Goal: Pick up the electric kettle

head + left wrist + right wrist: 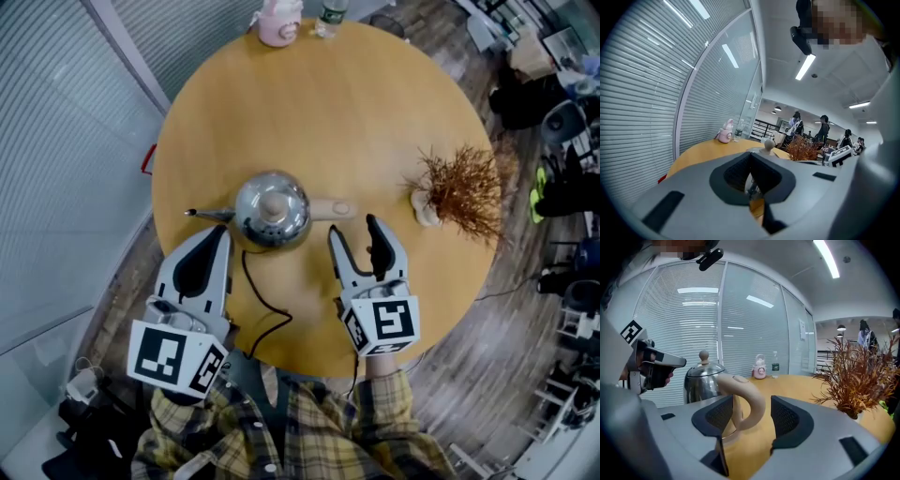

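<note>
While the electric kettle (272, 211) stands on the tabletop (356, 112) near its front edge, its handle (750, 399) juts sideways toward the right claw (352, 227), whose jaws stand apart with the handle just ahead of their gap, untouched. The left claw (220, 234), jaws together, sits near the spout (208, 215).

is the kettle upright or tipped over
Upright: the kettle stands on its base on the table, and its lid knob points straight up in the right gripper view.
</note>
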Tool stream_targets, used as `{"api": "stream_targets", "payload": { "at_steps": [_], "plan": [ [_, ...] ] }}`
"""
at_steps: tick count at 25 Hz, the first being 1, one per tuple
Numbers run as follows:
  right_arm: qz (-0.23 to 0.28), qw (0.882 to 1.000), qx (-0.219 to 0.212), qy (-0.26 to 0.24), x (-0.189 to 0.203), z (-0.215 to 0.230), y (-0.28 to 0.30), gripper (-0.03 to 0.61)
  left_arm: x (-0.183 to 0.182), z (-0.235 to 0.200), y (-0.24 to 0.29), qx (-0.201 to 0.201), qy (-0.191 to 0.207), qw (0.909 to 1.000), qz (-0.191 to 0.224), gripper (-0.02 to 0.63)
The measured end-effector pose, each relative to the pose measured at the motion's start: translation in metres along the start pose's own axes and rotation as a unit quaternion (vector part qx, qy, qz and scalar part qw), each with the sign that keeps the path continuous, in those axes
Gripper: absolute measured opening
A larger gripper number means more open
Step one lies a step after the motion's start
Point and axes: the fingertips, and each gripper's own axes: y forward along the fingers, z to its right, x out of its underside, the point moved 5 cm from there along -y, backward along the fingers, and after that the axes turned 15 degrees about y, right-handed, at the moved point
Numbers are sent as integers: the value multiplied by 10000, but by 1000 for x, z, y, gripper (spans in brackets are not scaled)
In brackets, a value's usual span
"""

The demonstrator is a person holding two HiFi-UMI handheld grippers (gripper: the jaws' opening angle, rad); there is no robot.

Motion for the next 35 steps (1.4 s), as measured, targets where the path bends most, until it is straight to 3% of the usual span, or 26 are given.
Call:
{"api": "stream_targets", "payload": {
  "at_steps": [27, 35],
  "plan": [
    [289, 9996, 67, -44, 11, 24, 73, 250, 28, -17, 29, -110, -59, 9998, -165, 2],
    [409, 9990, 175, -41, 12, 23, 80, 187, 26, -19, 31, -119, -60, 9998, -138, 2]
  ]
}}
